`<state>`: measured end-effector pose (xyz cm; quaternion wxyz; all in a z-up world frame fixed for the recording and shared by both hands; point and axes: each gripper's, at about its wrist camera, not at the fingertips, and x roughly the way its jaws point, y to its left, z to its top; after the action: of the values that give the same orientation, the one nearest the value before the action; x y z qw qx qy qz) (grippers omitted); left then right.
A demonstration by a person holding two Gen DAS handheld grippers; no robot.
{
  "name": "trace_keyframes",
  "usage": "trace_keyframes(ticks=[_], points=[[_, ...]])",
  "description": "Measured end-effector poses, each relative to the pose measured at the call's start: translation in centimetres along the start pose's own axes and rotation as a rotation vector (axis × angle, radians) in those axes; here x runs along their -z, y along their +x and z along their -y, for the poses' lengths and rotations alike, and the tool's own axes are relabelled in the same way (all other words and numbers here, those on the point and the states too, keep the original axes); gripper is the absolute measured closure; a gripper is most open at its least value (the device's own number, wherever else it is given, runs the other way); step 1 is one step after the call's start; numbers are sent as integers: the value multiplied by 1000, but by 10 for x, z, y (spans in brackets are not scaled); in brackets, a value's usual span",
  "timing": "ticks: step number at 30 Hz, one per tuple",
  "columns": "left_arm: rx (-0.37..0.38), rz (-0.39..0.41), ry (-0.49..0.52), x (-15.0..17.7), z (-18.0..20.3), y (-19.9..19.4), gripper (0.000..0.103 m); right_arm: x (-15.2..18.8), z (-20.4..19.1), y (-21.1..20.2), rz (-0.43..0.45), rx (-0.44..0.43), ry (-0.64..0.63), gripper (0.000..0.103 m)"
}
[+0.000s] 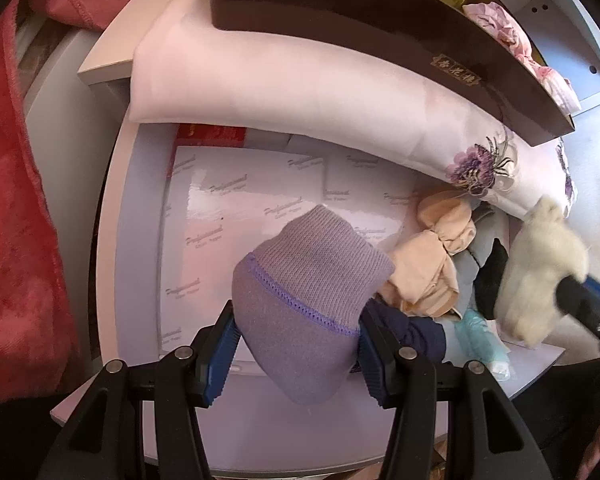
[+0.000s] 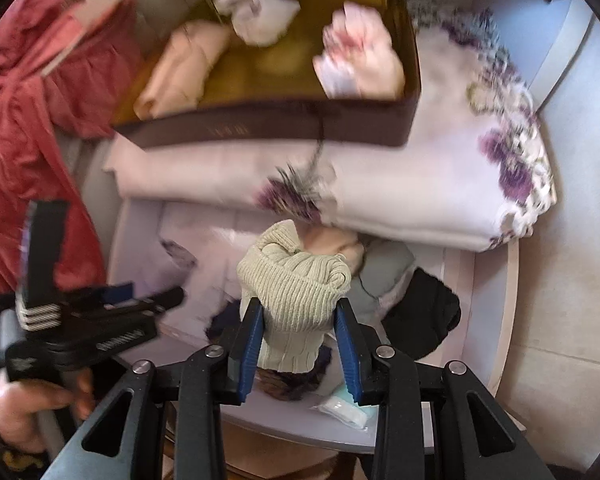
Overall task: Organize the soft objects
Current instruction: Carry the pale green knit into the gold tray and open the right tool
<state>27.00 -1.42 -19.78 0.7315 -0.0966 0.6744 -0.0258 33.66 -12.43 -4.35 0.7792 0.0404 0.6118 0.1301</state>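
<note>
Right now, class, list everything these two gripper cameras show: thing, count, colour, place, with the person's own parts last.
Purple knit sock: one, lilac, between the left gripper's pads.
Cream knit sock: one, cream ribbed, between the right gripper's pads.
Folded quilt: one, pale pink with purple flowers, on the shelf under the box.
Brown box: one, dark brown with a gold inside, on the quilt, holding about three pale bundles.
Loose pile: several pieces, beige, grey, black, navy, below the quilt.
Red blanket: one, red, at the left edge.
White packets: several, white with print, under the socks.
Left gripper: one, black with blue pads.
Right gripper: one, black with blue pads.
Hand: one, holding the left gripper's handle.
</note>
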Motion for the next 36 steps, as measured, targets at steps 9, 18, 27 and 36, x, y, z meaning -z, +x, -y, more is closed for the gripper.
trace_keyframes(ticks=[9, 18, 27, 36], points=[[24, 2, -17, -1, -3, 8, 48, -58, -30, -69, 214, 5, -25, 68], [49, -4, -40, -5, -4, 7, 48, -131, -46, -42, 279, 168, -62, 67], [53, -29, -47, -8, -3, 13, 48, -165, -35, 5, 287, 293, -94, 67], [0, -83, -36, -1, 0, 35, 48, -188, -14, 20, 297, 364, -67, 65]])
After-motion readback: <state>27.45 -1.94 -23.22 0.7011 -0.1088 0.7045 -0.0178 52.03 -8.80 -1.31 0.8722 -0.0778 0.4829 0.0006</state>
